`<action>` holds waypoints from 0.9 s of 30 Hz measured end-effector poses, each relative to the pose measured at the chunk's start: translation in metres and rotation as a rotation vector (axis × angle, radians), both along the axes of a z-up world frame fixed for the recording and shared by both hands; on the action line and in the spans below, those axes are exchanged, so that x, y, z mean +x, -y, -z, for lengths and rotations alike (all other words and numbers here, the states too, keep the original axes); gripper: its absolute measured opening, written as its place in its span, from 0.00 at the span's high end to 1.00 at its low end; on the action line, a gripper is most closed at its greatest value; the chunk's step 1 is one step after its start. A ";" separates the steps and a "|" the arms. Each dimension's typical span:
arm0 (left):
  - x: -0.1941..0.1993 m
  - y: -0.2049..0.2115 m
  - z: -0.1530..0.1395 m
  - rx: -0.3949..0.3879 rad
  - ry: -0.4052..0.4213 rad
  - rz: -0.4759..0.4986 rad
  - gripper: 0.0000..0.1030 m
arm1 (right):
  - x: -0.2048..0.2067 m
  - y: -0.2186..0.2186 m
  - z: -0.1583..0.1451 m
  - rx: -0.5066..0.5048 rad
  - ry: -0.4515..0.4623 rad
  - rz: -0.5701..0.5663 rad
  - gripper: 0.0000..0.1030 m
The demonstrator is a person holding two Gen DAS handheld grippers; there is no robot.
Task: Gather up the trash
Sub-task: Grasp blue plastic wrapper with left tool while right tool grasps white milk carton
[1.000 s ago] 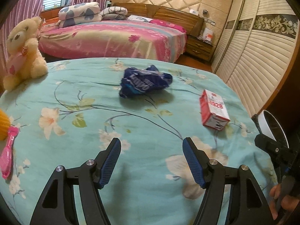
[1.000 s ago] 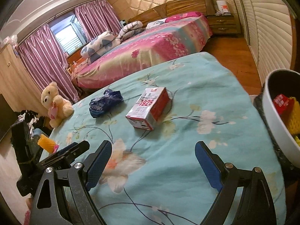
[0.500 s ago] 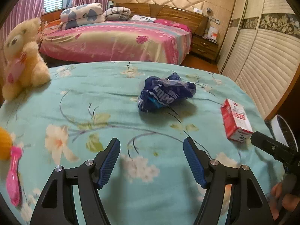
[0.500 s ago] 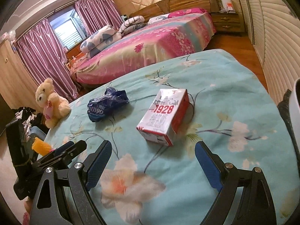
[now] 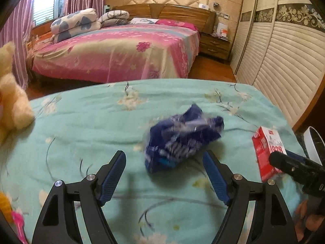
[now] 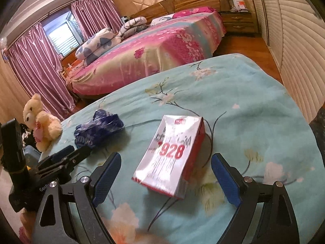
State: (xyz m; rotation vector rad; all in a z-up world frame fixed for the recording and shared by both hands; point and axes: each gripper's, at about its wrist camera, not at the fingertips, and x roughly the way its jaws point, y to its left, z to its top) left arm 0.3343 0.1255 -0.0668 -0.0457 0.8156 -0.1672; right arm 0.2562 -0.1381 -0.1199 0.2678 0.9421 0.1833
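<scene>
A crumpled blue plastic wrapper (image 5: 180, 140) lies on the teal flowered cloth. My left gripper (image 5: 164, 162) is open, its fingertips just short of the wrapper, one on each side. A red and white carton marked 1928 (image 6: 172, 154) lies flat to the right of the wrapper; it also shows in the left wrist view (image 5: 268, 152). My right gripper (image 6: 166, 168) is open, its fingers either side of the carton's near end without touching it. The wrapper also shows in the right wrist view (image 6: 99, 128).
A cream teddy bear (image 6: 40, 122) sits at the left edge of the cloth (image 5: 81, 122). A white bin rim (image 5: 312, 142) stands at the right edge. A pink brush (image 5: 18, 223) lies near left. A pink bed (image 5: 121, 50) stands beyond.
Both grippers have moved forward: the left one closer to the blue wrapper, the right one up to the carton, which now lies between its fingers. Both stayed open.
</scene>
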 end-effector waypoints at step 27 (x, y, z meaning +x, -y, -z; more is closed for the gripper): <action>-0.071 0.018 -0.013 -0.035 0.020 -0.012 0.68 | -0.049 0.034 -0.011 0.010 -0.003 -0.085 0.54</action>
